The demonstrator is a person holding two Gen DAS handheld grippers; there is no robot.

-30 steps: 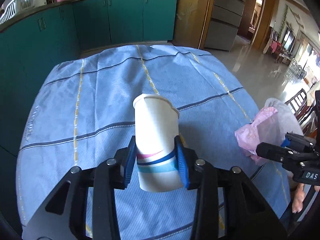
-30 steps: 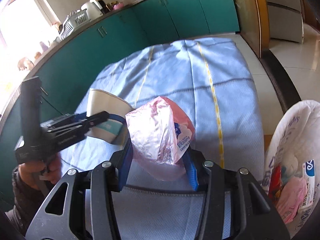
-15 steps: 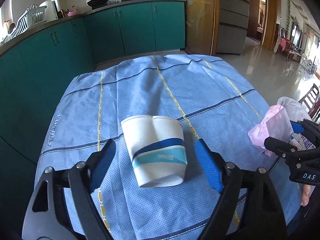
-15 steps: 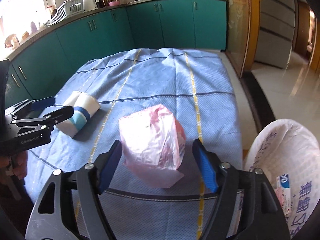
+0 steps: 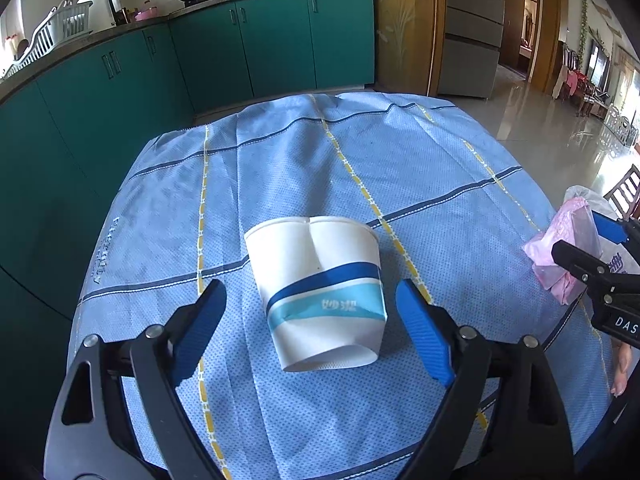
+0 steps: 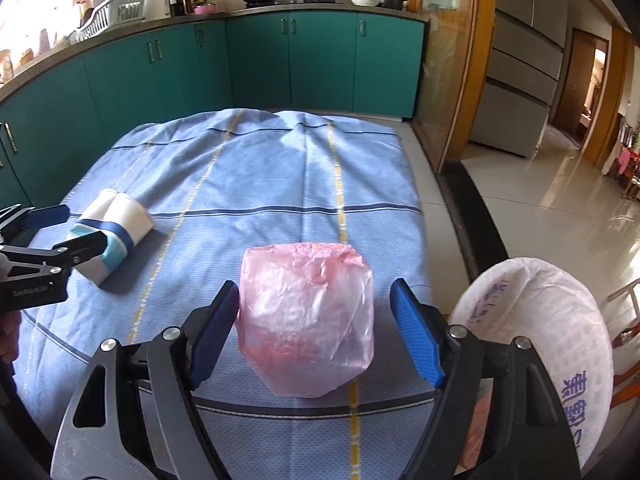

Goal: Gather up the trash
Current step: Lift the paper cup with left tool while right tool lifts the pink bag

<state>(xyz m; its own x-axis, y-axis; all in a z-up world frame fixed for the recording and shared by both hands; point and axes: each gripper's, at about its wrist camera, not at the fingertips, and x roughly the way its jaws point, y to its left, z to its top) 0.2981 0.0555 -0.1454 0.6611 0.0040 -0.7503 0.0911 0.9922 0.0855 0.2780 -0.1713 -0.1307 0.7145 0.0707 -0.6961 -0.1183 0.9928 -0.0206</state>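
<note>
Left gripper (image 5: pixel 312 320) has just been opening – jaws now spread wide w/ a clear gap each side of the paper cup (image 5: pixel 320 292), which sits between them but isn't pinched. Cup is crushed, creased down the middle, lying on its side on the blue tablecloth (image 5: pixel 304 168), mouth twd the far end, blue bands round the near part. Right gripper (image 6: pixel 316 332) has also just been opening: the crumpled pink plastic bag (image 6: pixel 308 320) rests on the cloth near the table's near edge, between the blue pads; left pad just beside or maybe touching the bag, right pad clear, so it's let go. White trash bag (image 6: pixel 560 320) hangs open off the table's right side, close to the right gripper. Far bkgd – green cabinets (image 6: pixel 320 64) w/ pots on the counter.
</note>
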